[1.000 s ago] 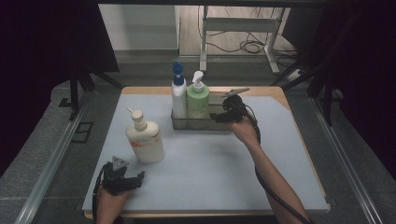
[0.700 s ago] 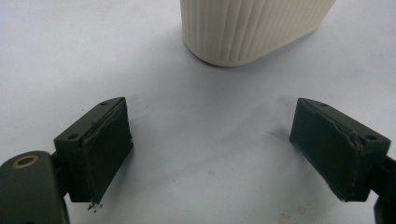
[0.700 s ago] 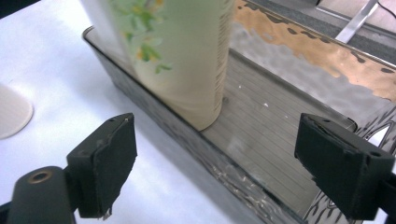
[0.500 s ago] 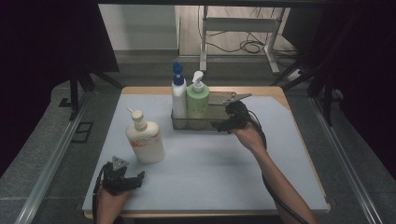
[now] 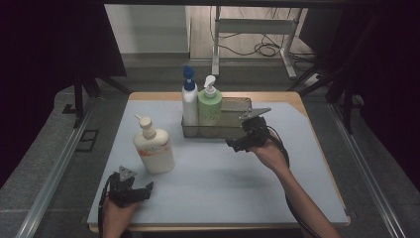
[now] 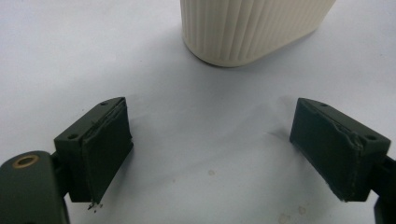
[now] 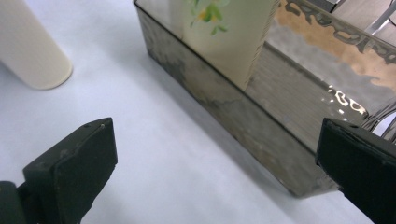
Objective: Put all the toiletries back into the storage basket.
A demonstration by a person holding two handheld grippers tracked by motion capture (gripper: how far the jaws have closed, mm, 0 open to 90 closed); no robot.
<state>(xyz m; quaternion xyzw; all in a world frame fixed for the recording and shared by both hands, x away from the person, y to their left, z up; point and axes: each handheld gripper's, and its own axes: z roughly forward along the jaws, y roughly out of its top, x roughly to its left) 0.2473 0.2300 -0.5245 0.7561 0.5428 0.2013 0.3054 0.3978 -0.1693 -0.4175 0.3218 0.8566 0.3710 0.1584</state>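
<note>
At 3 o'clock of the clear bin (image 5: 218,130), the right gripper (image 5: 236,145) has just spread its jaws, holding nothing; the left gripper (image 5: 148,189) is spread too, near the cream bottle (image 5: 154,148).

two bottles (image 5: 200,101) in tray (image 5: 233,130) | lotion bottle (image 5: 154,147) left of tray

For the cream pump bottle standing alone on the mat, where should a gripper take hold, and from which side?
Best guess: grip the cream pump bottle across its ribbed body, just below the shoulder, coming level from the near side where the open left gripper waits. It stands upright on the mat, apart from the tray; the narrow pump neck looks a poorer hold.
</note>
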